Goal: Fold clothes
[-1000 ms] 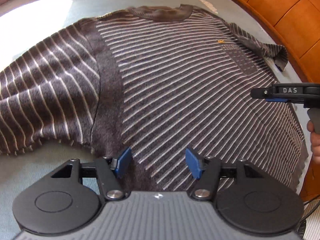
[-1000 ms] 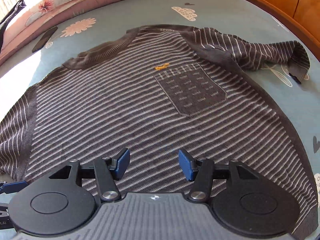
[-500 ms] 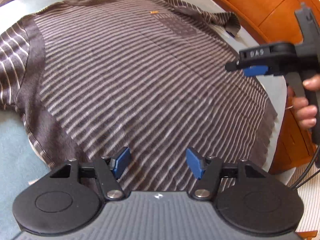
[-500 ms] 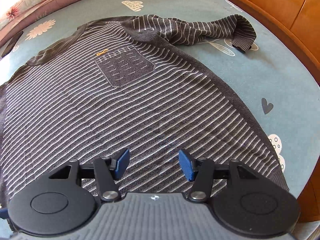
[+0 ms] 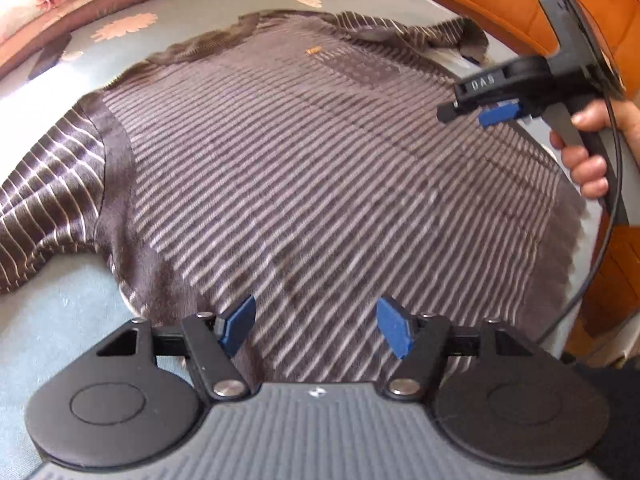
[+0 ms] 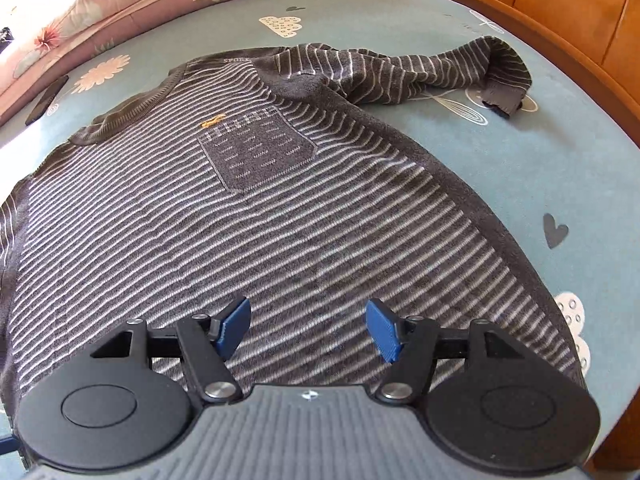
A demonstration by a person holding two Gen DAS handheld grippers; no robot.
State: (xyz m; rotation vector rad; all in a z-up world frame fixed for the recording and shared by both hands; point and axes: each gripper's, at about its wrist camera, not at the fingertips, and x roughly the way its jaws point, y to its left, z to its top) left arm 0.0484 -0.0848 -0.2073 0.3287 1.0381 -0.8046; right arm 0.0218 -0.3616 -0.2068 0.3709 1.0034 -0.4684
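A dark grey sweater with thin white stripes lies face up and flat on the bed, with a chest pocket. One sleeve spreads to the left. The other sleeve lies crumpled toward the far right. My left gripper is open and empty above the hem. My right gripper is open and empty above the lower body of the sweater. It also shows in the left wrist view, held in a hand over the sweater's right side.
The bed has a blue patterned sheet. An orange wooden frame runs along the right edge. A pink floral quilt lies at the far end. A dark phone-like object rests on the sheet at the far left.
Both grippers have pulled back and swung over the sweater. The left view has turned left, so the left sleeve shows again. The right view now takes in more of the collar. Both stay open.
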